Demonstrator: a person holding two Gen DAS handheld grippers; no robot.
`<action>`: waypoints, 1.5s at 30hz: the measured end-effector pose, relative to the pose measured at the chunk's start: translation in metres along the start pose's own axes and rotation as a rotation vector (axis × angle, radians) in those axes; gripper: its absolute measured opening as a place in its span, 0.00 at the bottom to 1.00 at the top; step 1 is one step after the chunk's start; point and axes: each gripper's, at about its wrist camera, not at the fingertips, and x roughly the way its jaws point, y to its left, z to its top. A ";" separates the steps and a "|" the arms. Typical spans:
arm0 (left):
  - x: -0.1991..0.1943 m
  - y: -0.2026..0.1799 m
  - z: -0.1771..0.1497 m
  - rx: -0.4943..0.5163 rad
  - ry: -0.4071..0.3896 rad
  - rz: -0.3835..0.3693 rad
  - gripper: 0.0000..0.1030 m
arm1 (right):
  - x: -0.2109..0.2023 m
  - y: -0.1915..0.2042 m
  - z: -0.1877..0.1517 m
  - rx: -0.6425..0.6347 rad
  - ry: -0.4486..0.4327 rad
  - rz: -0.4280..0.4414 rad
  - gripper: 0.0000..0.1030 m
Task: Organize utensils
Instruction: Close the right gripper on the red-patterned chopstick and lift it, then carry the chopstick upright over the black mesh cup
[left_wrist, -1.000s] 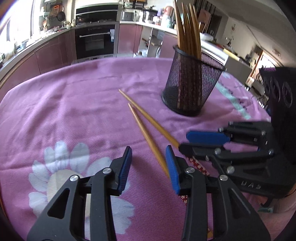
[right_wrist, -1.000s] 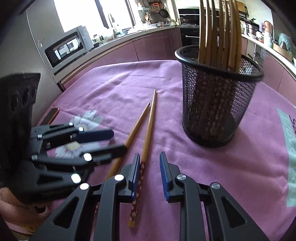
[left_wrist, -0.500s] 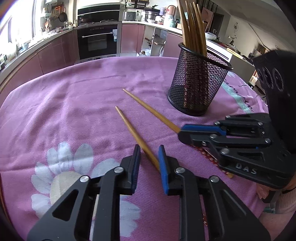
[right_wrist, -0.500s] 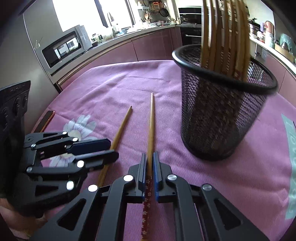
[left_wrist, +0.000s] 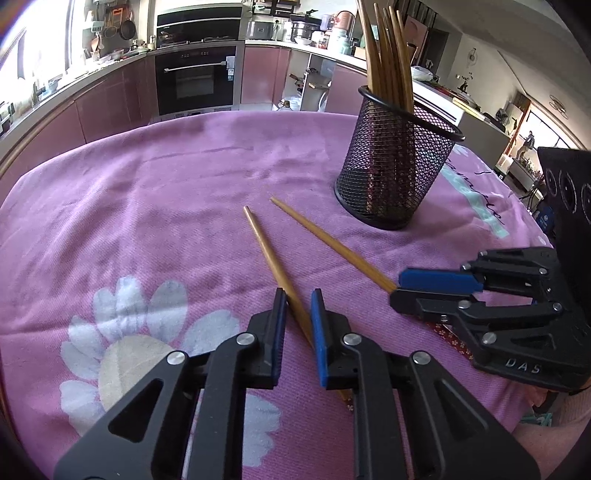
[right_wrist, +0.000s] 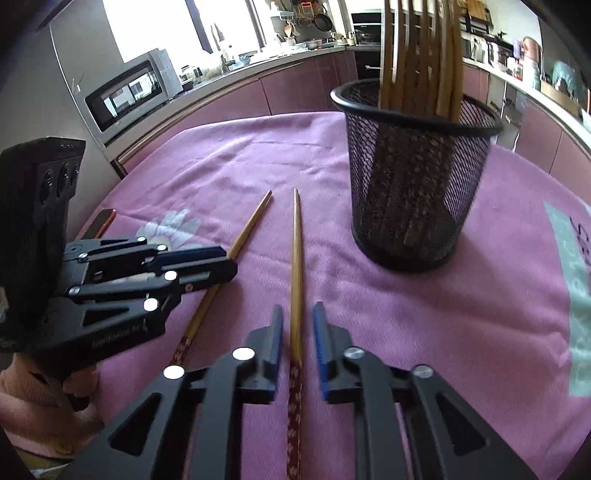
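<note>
My left gripper (left_wrist: 297, 301) was closing, its fingers straddling one chopstick (left_wrist: 266, 251) at lower centre without pinching it. My right gripper (right_wrist: 297, 317) was opening, the second chopstick (right_wrist: 295, 266) loose between its fingers, the mesh holder (right_wrist: 413, 177) upper right.

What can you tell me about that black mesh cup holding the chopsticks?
The black wire-mesh cup is round with a solid rim and tapers slightly toward its base. It stands upright on the pink cloth, beyond both loose chopsticks and apart from them. A bundle of tan wooden chopsticks stands inside, tips up, leaning against the rim; their patterned dark ends show through the mesh. Neither tool touches it.
</note>
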 end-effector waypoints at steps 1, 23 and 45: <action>0.000 -0.001 0.000 0.003 0.001 0.003 0.14 | 0.002 0.003 0.003 -0.014 -0.004 -0.009 0.22; 0.006 -0.001 0.005 -0.037 -0.009 0.027 0.09 | 0.010 -0.009 0.018 0.008 -0.031 0.002 0.05; -0.028 -0.003 0.011 -0.054 -0.072 -0.048 0.07 | -0.045 -0.007 0.012 0.024 -0.162 0.104 0.05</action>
